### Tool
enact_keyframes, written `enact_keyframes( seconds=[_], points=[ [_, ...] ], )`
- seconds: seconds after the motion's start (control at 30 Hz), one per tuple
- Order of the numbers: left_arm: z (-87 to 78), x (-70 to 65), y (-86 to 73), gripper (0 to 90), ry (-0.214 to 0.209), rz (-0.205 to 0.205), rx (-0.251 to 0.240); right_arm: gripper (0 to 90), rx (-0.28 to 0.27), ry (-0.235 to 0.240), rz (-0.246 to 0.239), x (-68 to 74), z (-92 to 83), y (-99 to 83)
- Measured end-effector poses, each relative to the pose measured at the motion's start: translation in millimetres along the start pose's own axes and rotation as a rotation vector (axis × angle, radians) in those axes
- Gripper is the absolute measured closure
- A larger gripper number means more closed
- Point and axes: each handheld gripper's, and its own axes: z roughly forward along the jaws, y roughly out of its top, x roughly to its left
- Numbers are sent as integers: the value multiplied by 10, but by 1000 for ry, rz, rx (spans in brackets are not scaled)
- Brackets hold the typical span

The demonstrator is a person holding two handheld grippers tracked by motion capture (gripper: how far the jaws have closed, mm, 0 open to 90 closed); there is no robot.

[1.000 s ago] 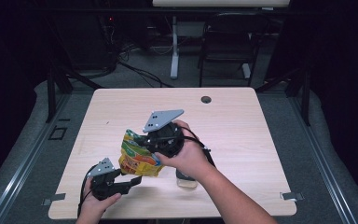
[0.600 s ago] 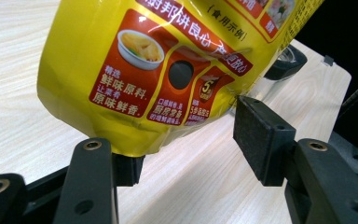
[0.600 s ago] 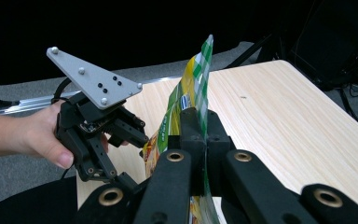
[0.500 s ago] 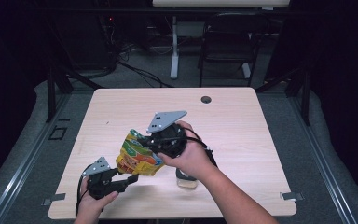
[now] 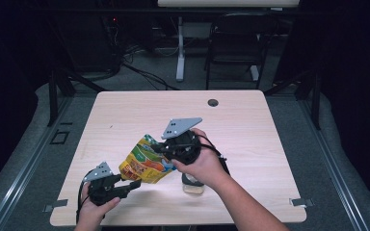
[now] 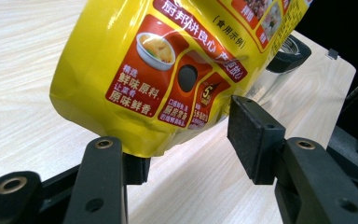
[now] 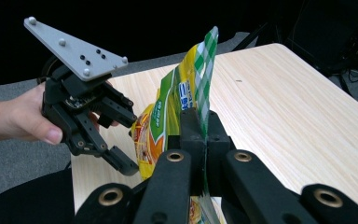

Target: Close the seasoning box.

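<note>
The right gripper (image 5: 161, 150) pinches the green-checked top edge of the yellow seasoning pouch (image 5: 143, 165), holding it tilted above the wooden table (image 5: 250, 125). The left gripper (image 5: 131, 185), jaws spread and just closing, brackets the pouch's bottom corner (pads not yet pressing). A glass jar (image 5: 192, 185) stands just beside the pouch.

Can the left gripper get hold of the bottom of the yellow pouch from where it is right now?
Probably yes. The left gripper has its jaws on either side of the yellow pouch's lower corner, closing but not yet pressing. Nothing lies between them, and the right gripper holds the top edge up.
</note>
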Motion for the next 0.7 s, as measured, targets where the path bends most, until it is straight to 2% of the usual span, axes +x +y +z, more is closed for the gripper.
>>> enact_keyframes(
  seconds=[0.1,0.33,0.63,0.7],
  points=[
    [-19,0,0,530,-2,-1,8,900,-2,2,4,-8,-1,-33],
    [-52,-7,-6,542,-6,0,-8,900,12,-2,9,-48,-9,-109],
    [-123,-12,-17,549,9,-9,-35,900,9,9,22,-97,20,-258],
    [-142,-15,-12,551,12,2,-24,900,11,9,23,-103,24,-290]
  ],
)
